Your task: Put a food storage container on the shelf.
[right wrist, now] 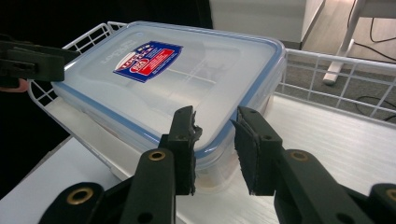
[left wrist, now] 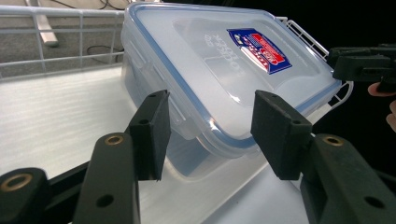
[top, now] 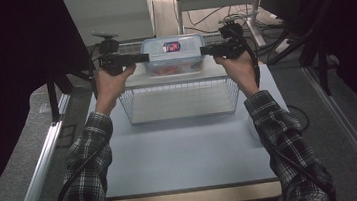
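**A:** What stood on the table at that moment?

**B:** A white wire basket sat at the far end of the pale tabletop, and a clear plastic food container rested at the basket's far side. Its translucent lid, edged in blue, carried a red and blue label. Something reddish lay inside, too blurred to identify.

**A:** And the grippers?

**B:** The person, in plaid sleeves, held one at each short end of the container. The left gripper pointed in from the left, the right gripper from the right, both level with the lid.

**A:** Were they clamped on it?

**B:** No. In the left gripper view, the left gripper had its jaws spread wide, the container's near corner sitting in the gap without touching either pad. In the right gripper view, the right gripper had its jaws parted more narrowly, the rim of the container showing between them; one pad stood very close to the lid's edge, though whether it touched could not be told.

**A:** Did each camera catch the other gripper?

**B:** Yes. Each view showed the opposite gripper's dark tip at the container's far end, beside the basket's wire rim.
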{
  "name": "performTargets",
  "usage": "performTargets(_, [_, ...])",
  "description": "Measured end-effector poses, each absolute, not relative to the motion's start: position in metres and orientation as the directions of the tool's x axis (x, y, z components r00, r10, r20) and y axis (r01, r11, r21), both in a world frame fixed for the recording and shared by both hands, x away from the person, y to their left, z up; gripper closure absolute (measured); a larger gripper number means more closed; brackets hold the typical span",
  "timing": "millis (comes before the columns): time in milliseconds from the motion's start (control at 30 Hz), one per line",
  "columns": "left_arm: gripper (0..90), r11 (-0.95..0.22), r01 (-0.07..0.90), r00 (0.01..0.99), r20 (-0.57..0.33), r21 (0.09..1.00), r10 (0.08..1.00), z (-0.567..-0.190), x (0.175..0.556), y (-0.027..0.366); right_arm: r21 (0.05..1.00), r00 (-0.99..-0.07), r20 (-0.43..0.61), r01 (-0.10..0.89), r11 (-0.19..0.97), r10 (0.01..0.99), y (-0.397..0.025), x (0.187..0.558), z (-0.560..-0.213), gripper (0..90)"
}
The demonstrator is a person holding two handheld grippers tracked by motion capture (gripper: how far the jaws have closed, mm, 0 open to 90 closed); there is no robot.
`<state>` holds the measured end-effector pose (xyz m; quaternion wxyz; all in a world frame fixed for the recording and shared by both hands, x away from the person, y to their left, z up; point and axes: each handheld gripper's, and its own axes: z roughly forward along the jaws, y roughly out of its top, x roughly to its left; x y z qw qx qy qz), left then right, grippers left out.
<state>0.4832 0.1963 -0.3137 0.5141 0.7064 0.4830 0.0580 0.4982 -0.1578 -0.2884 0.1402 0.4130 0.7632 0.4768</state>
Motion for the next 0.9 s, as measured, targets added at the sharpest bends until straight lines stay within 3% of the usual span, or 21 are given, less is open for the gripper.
performTargets(200, [51.0,-0.031,0.599,0.535,-0.371,0.8,0.759,-0.31,0.482,0.195,0.844,-0.618,0.178,0.497,0.204,0.766,-0.16,0.498,-0.288,68.4])
performTargets(333, [44.8,-0.063,0.557,0.556,-0.315,0.828,0.769,-0.307,0.479,0.194,0.862,-0.645,0.159,0.459,0.213,0.748,-0.161,0.493,-0.289,66.7])
performTargets(467, [34.1,-0.136,0.494,0.592,-0.217,0.859,0.776,-0.305,0.466,0.189,0.885,-0.673,0.13,0.41,0.221,0.728,-0.166,0.483,-0.288,57.5])
performTargets(600, [28.8,-0.199,0.471,0.607,-0.151,0.859,0.78,-0.305,0.456,0.185,0.885,-0.69,0.106,0.394,0.249,0.716,-0.166,0.477,-0.29,50.2])
performTargets(800, [19.8,-0.204,0.442,0.643,-0.15,0.873,0.751,-0.31,0.44,0.186,0.884,-0.716,0.067,0.365,0.292,0.695,-0.166,0.462,-0.297,31.7])
performTargets(900, [17.4,-0.206,0.426,0.662,-0.149,0.881,0.735,-0.315,0.431,0.186,0.882,-0.727,0.047,0.352,0.312,0.685,-0.166,0.457,-0.3,29.5])
